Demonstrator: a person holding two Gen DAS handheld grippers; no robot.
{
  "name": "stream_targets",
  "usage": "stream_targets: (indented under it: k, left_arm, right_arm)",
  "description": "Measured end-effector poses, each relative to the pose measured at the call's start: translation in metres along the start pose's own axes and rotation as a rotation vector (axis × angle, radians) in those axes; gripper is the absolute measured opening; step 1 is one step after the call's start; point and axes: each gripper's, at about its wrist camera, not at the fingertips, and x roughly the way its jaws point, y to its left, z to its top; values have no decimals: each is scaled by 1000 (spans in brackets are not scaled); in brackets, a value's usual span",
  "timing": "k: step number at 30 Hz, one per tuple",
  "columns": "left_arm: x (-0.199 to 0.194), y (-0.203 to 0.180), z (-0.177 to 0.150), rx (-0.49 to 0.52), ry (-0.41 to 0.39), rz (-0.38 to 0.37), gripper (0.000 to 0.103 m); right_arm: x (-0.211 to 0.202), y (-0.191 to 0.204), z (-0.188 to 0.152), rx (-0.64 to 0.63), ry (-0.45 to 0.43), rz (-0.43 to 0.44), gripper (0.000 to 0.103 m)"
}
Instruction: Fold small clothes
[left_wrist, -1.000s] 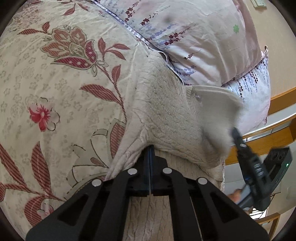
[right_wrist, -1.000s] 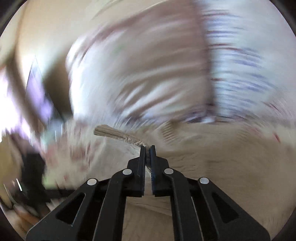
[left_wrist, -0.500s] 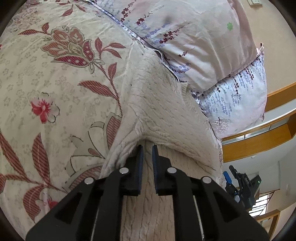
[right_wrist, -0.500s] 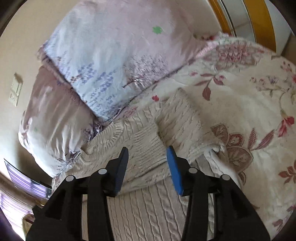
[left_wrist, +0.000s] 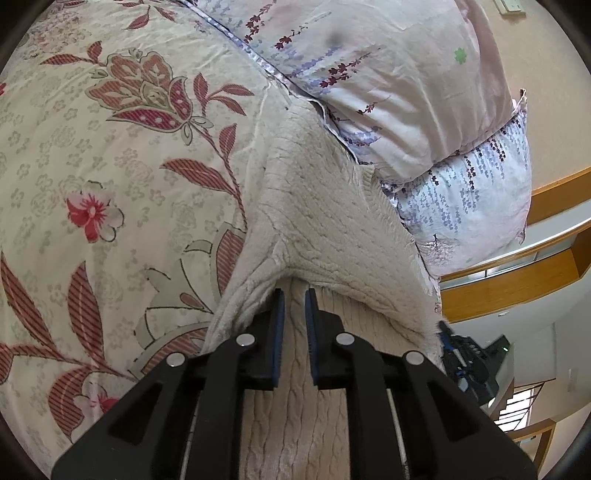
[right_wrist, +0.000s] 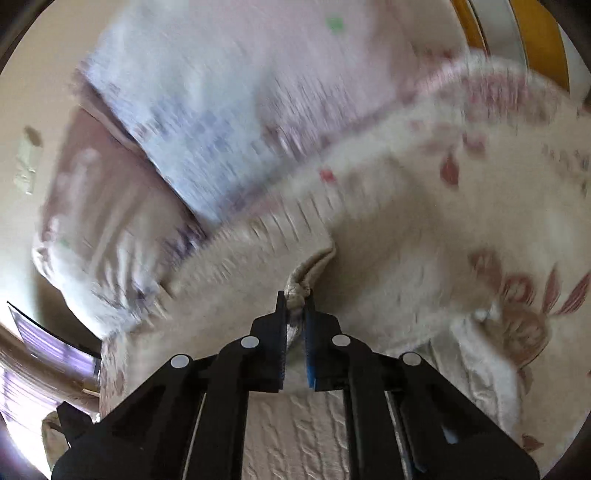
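A cream cable-knit sweater (left_wrist: 332, 221) lies on the bed, spread over the floral bedspread (left_wrist: 110, 166) with its far edge pushed up against the pillows. One layer is folded over another, and the fold line runs right across the tips of the left tongs (left_wrist: 294, 295). Those tongs sit narrowly parted over the knit, with only a strip of the lower layer showing in the gap; nothing is pinched there. The near part of the sweater is cut off behind the black tong body.

The right tongs (right_wrist: 295, 299) have closed on a bunched bit of the sweater (right_wrist: 255, 251), a small knot of cream fabric poking up between the blue-lined fingers (right_wrist: 309, 350). That whole view is smeared with motion blur, so the knit pattern and the garment's outline are hard to read.

Beyond the sweater, a pale pink pillow (left_wrist: 388, 66) rests on a lilac-printed pillow (left_wrist: 472, 195). The right tongs also show small at the sweater's right edge in the left view, partly hidden by the knit.
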Motion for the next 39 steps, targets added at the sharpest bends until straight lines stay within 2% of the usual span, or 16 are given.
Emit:
stream_targets:
  k: [1,3,5,6,8,10,12,14,19,22,23,31,36,39]
  left_arm:
    - [0,0,0,-1,0,-2,13]
    - [0,1,0,-1,0,-4,12]
    - [0,1,1,0,0,-6,12]
    - [0,1,1,1,1,-6,12]
    - [0,1,1,6,3,-5,12]
    - [-2,-2,-1,28,9,2,14]
    - [-7,-6,-6,51,16,-3,21]
    - [-15,-10,-12,85,21,-12,30]
    - [-50,-15,-35,203,-15,-13,36]
    - [-72,-12,-47,264,-52,13,54]
    - [-78,-11,-54,287,-61,30,55]
    - [-89,5,-81,308,-22,60,55]
    - [-88,10,-98,290,2,19,53]
    - [-89,17,-108,253,28,-36,44]
  right_arm:
    - [-8,2,1,-3,-38,7,8]
    - [-10,-2,1,5,-48,-38,8]
    - [7,-11,-2,9,18,-130,8]
    - [15,-16,-4,26,57,-148,9]
    - [16,-21,-6,34,62,-134,9]
    - [7,-20,-4,29,69,-122,18]
    - [-2,-21,-5,21,72,-99,36]
    - [-19,-26,-8,-7,65,-66,46]
    - [-56,-57,-21,-43,75,-34,47]
    - [-67,-77,-27,-28,110,-18,47]
    - [-72,-83,-30,-27,118,-20,47]
    - [-96,-112,-60,-19,187,-6,47]
    - [-102,-117,-75,0,239,95,45]
    - [-107,-117,-87,-2,286,165,42]
